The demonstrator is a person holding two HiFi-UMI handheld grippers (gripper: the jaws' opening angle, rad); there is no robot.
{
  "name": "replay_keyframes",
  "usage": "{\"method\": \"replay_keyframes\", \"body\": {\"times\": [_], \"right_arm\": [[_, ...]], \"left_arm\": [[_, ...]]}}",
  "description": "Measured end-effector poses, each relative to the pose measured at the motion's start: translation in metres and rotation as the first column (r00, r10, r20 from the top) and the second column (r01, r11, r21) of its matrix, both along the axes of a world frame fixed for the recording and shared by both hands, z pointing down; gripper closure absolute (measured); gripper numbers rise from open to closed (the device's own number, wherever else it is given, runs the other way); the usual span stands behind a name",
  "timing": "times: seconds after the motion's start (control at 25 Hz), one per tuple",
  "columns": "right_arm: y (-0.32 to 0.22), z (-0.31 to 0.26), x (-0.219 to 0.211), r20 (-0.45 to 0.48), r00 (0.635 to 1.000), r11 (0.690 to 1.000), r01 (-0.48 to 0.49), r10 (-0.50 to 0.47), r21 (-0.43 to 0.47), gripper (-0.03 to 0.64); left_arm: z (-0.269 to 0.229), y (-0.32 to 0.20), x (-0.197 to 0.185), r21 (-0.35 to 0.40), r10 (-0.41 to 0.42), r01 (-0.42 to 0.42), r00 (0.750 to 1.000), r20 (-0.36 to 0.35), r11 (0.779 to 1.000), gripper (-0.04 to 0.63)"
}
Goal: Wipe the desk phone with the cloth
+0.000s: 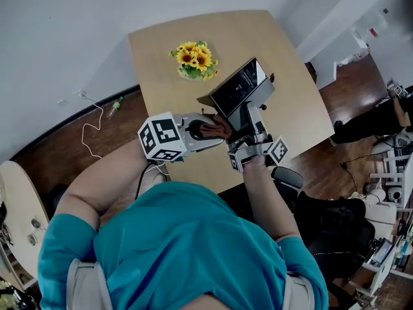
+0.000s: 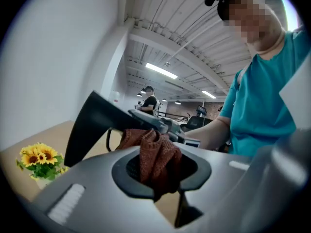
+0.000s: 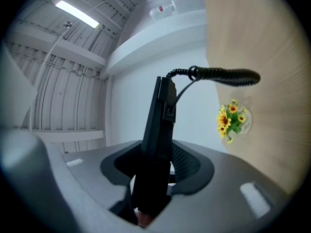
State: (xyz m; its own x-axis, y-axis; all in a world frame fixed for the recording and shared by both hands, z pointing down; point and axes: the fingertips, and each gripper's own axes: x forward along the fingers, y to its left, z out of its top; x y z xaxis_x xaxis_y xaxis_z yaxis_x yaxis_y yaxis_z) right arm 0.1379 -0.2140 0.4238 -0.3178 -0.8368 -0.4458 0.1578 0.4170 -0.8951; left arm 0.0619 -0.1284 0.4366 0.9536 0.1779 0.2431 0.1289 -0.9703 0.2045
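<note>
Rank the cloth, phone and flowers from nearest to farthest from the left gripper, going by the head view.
1. The cloth, clamped in the jaws of the left gripper.
2. The phone, just up and right of it.
3. The flowers, on the far side of the table.

The left gripper [image 1: 216,133] clamps a bunched rust-brown cloth [image 1: 210,128] just beside the desk phone [image 1: 239,86], with the left forearm [image 1: 110,179] bent across the torso. The right forearm [image 1: 264,199] reaches forward. The right gripper [image 1: 248,133] angles upward, its jaws clamped on the phone's lower edge.
</note>
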Motion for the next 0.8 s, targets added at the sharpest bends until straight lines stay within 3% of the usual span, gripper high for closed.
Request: {"method": "replay_keyframes", "body": {"times": [0.2,0.32,0.52,0.8], "right_arm": [[0.004,-0.014,-0.003,-0.016,1.000,0.998,0.025,-0.024,0.055,0.443],[0.009,-0.003,0.001,-0.090,0.995,0.998,0.051,-0.047,0.044,0.443],[0.015,0.078,0.007,-0.268,0.943,0.975,0.161,-0.198,-0.153,0.443],[0.019,0.200,-0.004,-0.350,0.833,0.875,0.284,-0.428,-0.392,0.443]], "left_arm": [[0.047,-0.017,-0.014,-0.042,-0.055,0.060,0.993,0.108,0.997,0.505],[0.065,-0.022,-0.034,-0.092,-0.095,0.109,0.985,0.144,0.990,0.506],[0.079,-0.014,-0.087,-0.154,-0.163,0.189,0.972,0.170,0.970,0.505],[0.078,-0.012,-0.163,-0.214,-0.341,0.372,0.925,0.167,0.903,0.505]]}}
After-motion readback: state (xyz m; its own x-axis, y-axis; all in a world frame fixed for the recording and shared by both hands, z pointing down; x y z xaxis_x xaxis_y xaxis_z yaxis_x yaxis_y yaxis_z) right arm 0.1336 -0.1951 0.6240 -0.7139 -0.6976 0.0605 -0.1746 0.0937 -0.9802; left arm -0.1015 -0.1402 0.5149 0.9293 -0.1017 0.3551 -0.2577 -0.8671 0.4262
